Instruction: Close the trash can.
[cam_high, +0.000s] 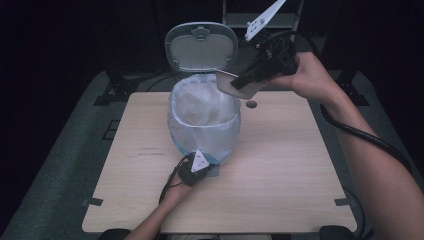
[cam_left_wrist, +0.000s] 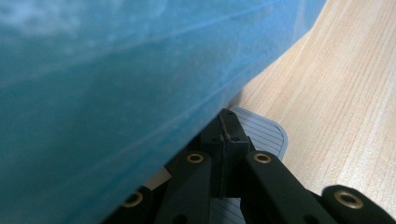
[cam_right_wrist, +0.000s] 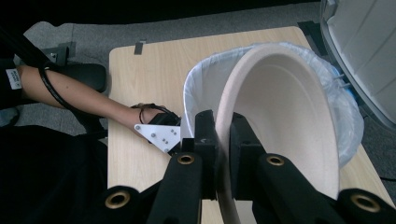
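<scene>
Low at the bench's (cam_high: 280, 165) near edge, the left gripper (cam_high: 196, 169) presses its closed jaws, nothing between them, on the bin's grey pedal (cam_left_wrist: 266, 133), half hidden under the blue bag's bulge (cam_left_wrist: 116, 93). Further right stands the bin (cam_high: 204, 122), lid (cam_high: 201, 46) up, its body blurred behind the bag. At right, the right gripper (cam_high: 239, 82) clamps the rim of a pale bowl (cam_right_wrist: 285, 116), tilted over the bin's mouth, its lower edge cut off by the jaws.
</scene>
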